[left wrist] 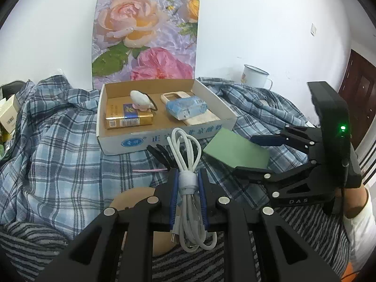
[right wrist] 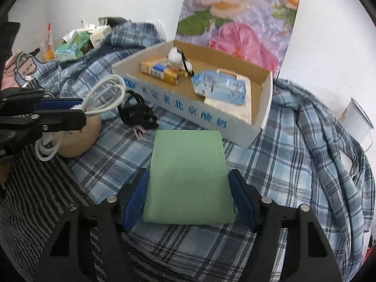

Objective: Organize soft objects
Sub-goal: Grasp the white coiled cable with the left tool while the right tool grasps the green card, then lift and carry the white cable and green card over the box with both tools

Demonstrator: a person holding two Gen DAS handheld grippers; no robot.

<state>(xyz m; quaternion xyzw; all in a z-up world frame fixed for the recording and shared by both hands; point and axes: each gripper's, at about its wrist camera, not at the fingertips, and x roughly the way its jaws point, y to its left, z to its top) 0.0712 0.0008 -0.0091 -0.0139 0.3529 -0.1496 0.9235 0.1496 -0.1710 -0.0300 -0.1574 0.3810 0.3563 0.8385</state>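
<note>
One white cable [left wrist: 188, 183] in left fingers [left wrist: 173, 197], one green sponge [right wrist: 189, 178] in right fingers [right wrist: 244, 199]

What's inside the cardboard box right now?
The cardboard box holds a gold pack with a white plush toy on top, and a blue tissue packet lying on a cream flat item, mostly covered.

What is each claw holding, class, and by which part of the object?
The left claw grips the coiled white cable at its wrapped middle. The right claw clasps the green sponge block by its two side edges, near end.
</note>
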